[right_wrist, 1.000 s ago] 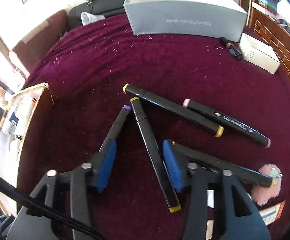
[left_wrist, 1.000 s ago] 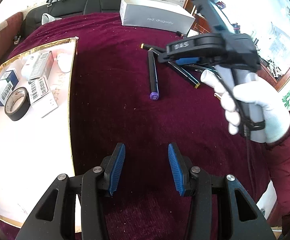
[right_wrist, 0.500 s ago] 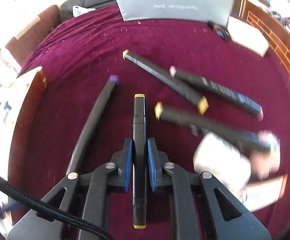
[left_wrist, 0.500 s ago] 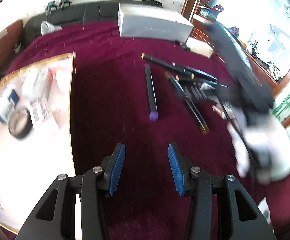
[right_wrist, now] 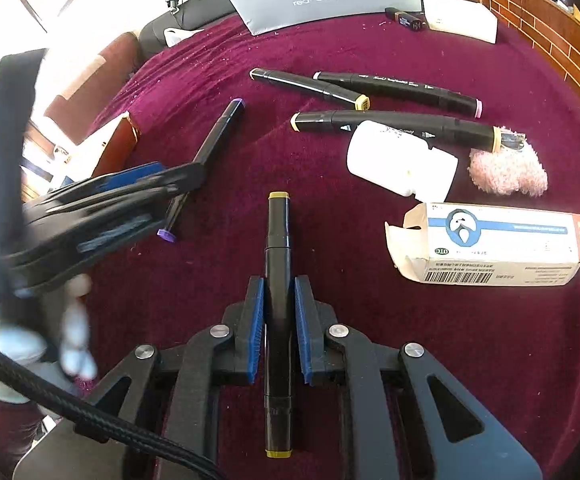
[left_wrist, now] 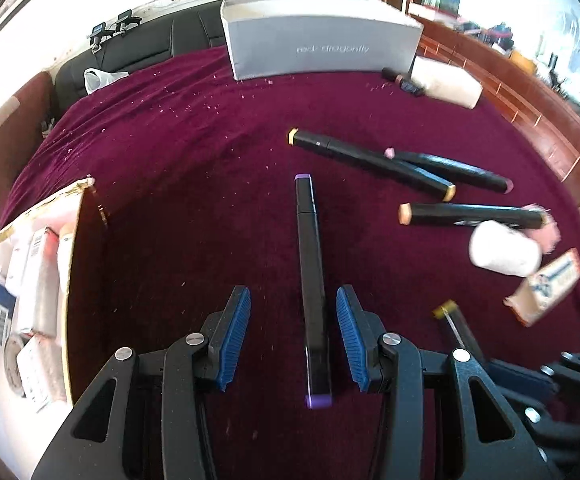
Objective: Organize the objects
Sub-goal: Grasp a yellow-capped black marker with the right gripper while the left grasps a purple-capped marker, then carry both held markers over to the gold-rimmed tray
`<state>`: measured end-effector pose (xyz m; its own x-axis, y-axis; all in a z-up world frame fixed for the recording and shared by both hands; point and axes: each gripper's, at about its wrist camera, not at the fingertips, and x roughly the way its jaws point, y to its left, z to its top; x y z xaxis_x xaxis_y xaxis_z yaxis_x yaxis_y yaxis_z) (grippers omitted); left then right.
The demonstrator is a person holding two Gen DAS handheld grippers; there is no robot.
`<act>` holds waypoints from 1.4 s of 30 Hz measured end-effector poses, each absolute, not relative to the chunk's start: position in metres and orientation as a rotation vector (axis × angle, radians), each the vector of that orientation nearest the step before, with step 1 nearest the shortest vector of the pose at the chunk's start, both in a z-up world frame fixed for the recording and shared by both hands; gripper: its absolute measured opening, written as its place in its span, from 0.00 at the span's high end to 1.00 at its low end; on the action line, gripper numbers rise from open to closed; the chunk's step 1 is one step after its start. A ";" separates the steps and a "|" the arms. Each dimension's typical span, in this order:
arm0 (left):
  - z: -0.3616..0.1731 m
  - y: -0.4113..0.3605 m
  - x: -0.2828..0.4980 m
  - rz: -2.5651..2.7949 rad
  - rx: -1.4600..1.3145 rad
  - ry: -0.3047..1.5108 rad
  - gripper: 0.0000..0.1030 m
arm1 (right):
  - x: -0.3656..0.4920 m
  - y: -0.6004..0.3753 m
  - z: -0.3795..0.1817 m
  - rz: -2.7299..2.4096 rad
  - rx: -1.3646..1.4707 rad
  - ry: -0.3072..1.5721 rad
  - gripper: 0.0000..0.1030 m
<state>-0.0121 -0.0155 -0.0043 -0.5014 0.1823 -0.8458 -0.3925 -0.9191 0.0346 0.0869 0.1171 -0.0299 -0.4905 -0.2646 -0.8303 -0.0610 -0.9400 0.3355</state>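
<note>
My right gripper (right_wrist: 279,316) is shut on a black marker with yellow caps (right_wrist: 277,264) and holds it above the maroon cloth. My left gripper (left_wrist: 293,336) is open, its jaws on either side of a black marker with purple caps (left_wrist: 310,264) that lies on the cloth. That purple-capped marker also shows in the right wrist view (right_wrist: 210,148), with the left gripper (right_wrist: 138,192) over its near end. Three more black markers (right_wrist: 310,86) (right_wrist: 398,88) (right_wrist: 394,125) lie further back.
A grey box (left_wrist: 318,40) stands at the back. A gold-edged tray (left_wrist: 72,216) with small boxes and tape is on the left. A white bottle (right_wrist: 402,164), a pink fluffy item (right_wrist: 508,170) and a medicine carton (right_wrist: 490,244) lie at the right.
My right gripper closed on the yellow-capped marker and lifted it back toward me. My left gripper moved forward until its open jaws straddle the purple-capped marker.
</note>
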 end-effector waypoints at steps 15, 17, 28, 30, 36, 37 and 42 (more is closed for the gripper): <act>-0.006 -0.032 -0.006 2.369 -1.347 0.191 0.90 | 0.090 0.115 -0.029 -2.588 1.499 -0.497 0.88; -0.005 -0.038 0.002 2.362 -1.360 0.181 0.90 | 0.089 0.113 -0.028 -2.601 1.505 -0.482 0.88; -0.009 -0.022 0.027 2.471 -1.283 0.275 0.78 | 0.086 0.098 -0.025 -2.686 1.538 -0.377 0.85; -0.010 -0.023 0.028 2.485 -1.268 0.266 0.78 | 0.088 0.094 -0.025 -2.705 1.541 -0.335 0.83; -0.006 -0.037 0.031 2.386 -1.311 0.157 0.90 | 0.089 0.084 -0.025 -2.733 1.547 -0.254 0.74; -0.005 -0.039 0.034 2.380 -1.312 0.152 0.90 | 0.089 0.083 -0.024 -2.734 1.548 -0.252 0.73; -0.002 -0.047 0.050 2.383 -1.289 0.141 0.90 | 0.088 0.078 -0.024 -2.755 1.557 -0.208 0.73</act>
<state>0.0501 -0.0470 -0.0020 -0.4786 0.3180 -0.8184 -0.4126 -0.9042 -0.1101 0.0883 0.0780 -0.0242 -0.5174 -0.0385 -0.8549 -0.0905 -0.9909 0.0993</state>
